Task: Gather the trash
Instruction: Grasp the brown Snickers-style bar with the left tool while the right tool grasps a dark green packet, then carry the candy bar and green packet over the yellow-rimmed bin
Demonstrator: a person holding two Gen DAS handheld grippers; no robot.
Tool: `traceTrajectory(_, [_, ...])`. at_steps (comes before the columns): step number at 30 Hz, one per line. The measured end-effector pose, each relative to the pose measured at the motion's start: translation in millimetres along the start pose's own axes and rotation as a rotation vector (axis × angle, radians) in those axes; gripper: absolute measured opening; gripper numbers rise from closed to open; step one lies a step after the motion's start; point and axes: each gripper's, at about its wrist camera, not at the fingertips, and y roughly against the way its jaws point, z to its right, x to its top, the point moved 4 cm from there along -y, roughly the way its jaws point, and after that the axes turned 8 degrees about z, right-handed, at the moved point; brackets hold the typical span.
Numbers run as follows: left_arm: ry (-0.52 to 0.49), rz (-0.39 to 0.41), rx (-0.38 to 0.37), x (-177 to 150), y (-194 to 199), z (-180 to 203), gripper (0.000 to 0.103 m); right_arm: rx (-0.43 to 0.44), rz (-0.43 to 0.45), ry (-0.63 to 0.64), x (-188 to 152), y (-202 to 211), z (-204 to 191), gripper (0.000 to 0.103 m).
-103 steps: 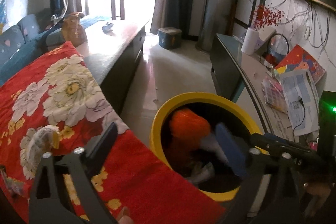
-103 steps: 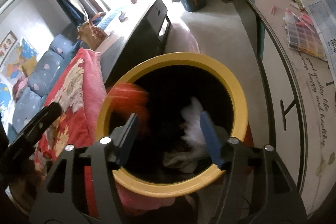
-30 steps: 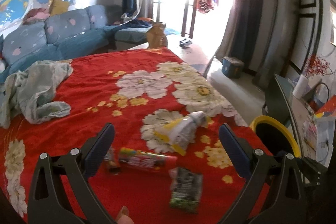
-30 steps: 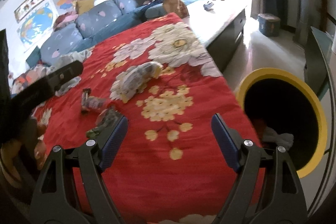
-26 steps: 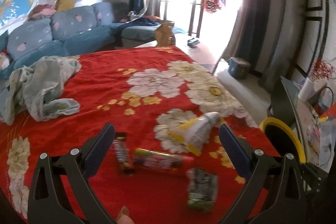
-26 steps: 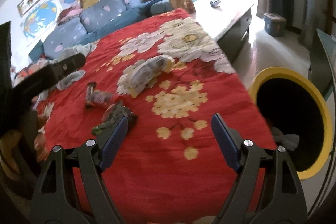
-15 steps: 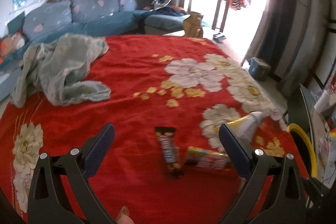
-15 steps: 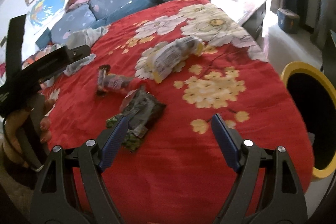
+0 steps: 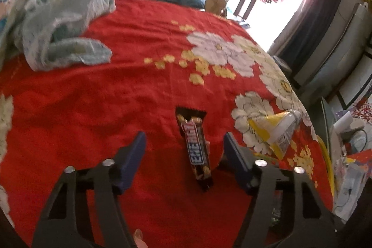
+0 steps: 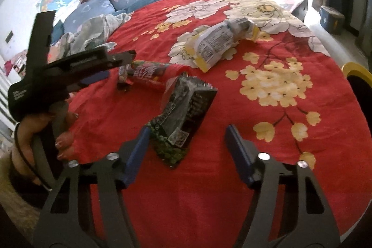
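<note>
Both claws were closing, neither pressing anything yet. The left claw [image 9: 183,150] straddled a chocolate bar wrapper [image 9: 196,149] on the red floral blanket [image 9: 116,90]; the right claw [image 10: 187,147] flanked a dark snack packet [image 10: 183,117]. A yellow-white pouch [image 10: 218,45] lay beyond.

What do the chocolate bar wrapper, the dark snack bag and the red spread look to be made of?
Chocolate bar wrapper: glossy plastic film, probably; shiny printed surface, serrated end. Dark snack bag: crinkled foil-like plastic with glints. Red spread: matte woven fabric, soft wrinkles, printed flowers.
</note>
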Motion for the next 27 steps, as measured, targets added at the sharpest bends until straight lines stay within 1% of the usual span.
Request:
traceTrajectory(1, [0.011,-0.004,-0.004,-1,-2,-2,0.050,0.001,0.001,0.003,0,-1,0,0.045])
traceTrajectory(2, [0.024,-0.016,-0.012,-4,-4,-3,0.047,0.004,0.003,0.006,-1,-1,0,0.042])
traceTrajectory(3, [0.035,-0.023,-0.019,-5,-6,-5,0.043,0.010,0.002,0.006,-2,0,0,0.035])
traceTrajectory(5, [0.052,-0.024,-0.028,-5,-6,-7,0.036,0.021,0.002,0.003,-2,1,1,0.033])
traceTrajectory(6, [0.060,-0.024,-0.040,-5,-6,-8,0.029,0.020,0.003,0.006,-2,2,1,0.029])
traceTrajectory(7, [0.065,-0.025,-0.049,-4,-6,-8,0.021,0.024,0.003,0.005,-2,2,2,0.028])
traceTrajectory(13, [0.054,-0.002,-0.069,1,3,0,0.019,0.020,0.010,-0.010,1,9,11,0.022])
traceTrajectory(21, [0.012,0.061,-0.112,17,27,19,0.019,-0.009,0.047,-0.044,12,25,35,0.022])
traceTrajectory(27, [-0.045,0.087,-0.157,21,43,46,0.019,-0.041,0.090,-0.074,25,39,56,0.022])
